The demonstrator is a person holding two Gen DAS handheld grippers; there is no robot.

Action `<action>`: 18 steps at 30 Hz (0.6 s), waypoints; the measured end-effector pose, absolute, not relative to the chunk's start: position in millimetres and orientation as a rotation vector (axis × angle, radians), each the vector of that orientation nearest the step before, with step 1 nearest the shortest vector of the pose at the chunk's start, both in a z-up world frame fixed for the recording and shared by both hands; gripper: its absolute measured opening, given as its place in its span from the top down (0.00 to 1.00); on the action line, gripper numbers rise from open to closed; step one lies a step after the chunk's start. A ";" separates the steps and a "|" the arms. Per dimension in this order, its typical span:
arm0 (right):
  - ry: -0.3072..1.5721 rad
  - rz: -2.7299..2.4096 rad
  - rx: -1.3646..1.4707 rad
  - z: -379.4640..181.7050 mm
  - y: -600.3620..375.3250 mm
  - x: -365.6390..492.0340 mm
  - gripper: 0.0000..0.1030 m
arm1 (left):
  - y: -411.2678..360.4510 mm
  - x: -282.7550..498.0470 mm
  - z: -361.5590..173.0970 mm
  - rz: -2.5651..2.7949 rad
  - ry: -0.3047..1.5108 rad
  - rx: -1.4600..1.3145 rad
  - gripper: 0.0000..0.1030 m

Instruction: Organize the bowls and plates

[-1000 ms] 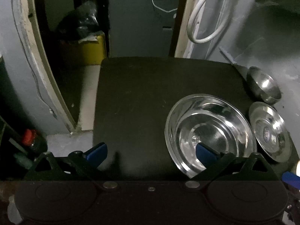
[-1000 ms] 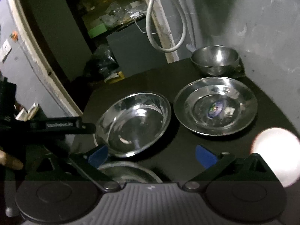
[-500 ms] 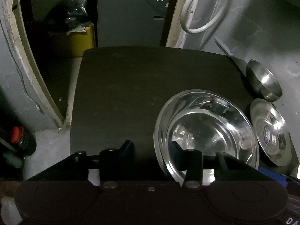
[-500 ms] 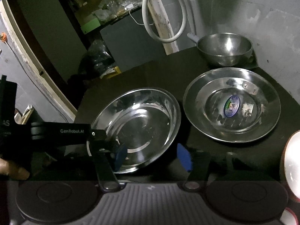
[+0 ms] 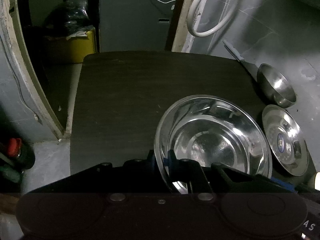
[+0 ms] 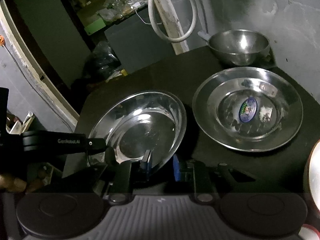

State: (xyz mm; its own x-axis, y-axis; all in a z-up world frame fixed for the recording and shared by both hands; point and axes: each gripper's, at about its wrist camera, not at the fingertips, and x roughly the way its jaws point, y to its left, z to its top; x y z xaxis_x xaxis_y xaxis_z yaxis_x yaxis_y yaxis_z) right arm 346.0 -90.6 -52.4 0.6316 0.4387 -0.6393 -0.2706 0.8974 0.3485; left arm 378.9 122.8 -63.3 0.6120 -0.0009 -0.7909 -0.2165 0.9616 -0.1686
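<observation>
Gripping: both grippers are closing on the near rim of the deep plate [image 6: 140,128], one each side.
Left gripper [image 5: 161,160]: jaws are nearly together, pads pinching the rim's near-left edge.
Right gripper [image 6: 160,165]: jaws are narrowing, the rim sitting between the blue pads; I'm judging it caught, though the right pad is looking slightly clear.
Progress: looking early; nothing is stacked yet, all three pieces are lying apart.
Remaining: the deep plate is waiting to be nested or stacked with the others.
Flat plate [image 6: 248,110]: sitting by the table's right edge, sticker inside.
Bowl [image 6: 239,46]: standing at the far right corner, beside the wall.
Table [image 5: 140,92]: dark, bare across its left half.
Room: dim; a white hose [image 5: 210,20] is hanging on the grey wall, a yellow bin [image 5: 80,46] is standing beyond the far left corner.
</observation>
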 end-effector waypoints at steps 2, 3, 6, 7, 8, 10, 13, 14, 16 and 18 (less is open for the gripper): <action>0.754 0.420 0.218 -47.4 -91.3 343.8 0.76 | 122.5 374.2 -58.0 0.120 0.886 -0.249 0.87; 0.740 0.427 0.212 -44.9 -91.6 343.1 0.76 | 121.8 371.2 -54.5 0.118 0.867 -0.245 0.87; 0.706 0.445 0.200 -37.7 -92.7 338.3 0.76 | 119.7 362.0 -43.2 0.117 0.826 -0.238 0.87; 0.695 0.448 0.203 -34.8 -93.9 336.1 0.76 | 119.3 358.8 -39.2 0.115 0.818 -0.241 0.86; 0.681 0.452 0.205 -31.7 -95.2 333.0 0.76 | 118.5 355.3 -35.7 0.113 0.812 -0.242 0.86; 0.657 0.462 0.203 -25.8 -98.1 325.6 0.76 | 115.5 345.1 -28.6 0.107 0.799 -0.240 0.85; 0.635 0.485 0.195 -19.4 -103.4 310.5 0.76 | 109.9 326.8 -20.3 0.107 0.784 -0.228 0.85; 0.632 0.492 0.190 -18.0 -106.3 304.2 0.76 | 107.2 320.5 -18.0 0.108 0.785 -0.225 0.84; 0.625 0.508 0.186 -14.9 -111.3 292.9 0.76 | 103.5 306.8 -14.5 0.114 0.795 -0.226 0.84; 0.621 0.519 0.180 -11.7 -114.7 280.4 0.76 | 100.5 292.9 -12.0 0.118 0.799 -0.236 0.84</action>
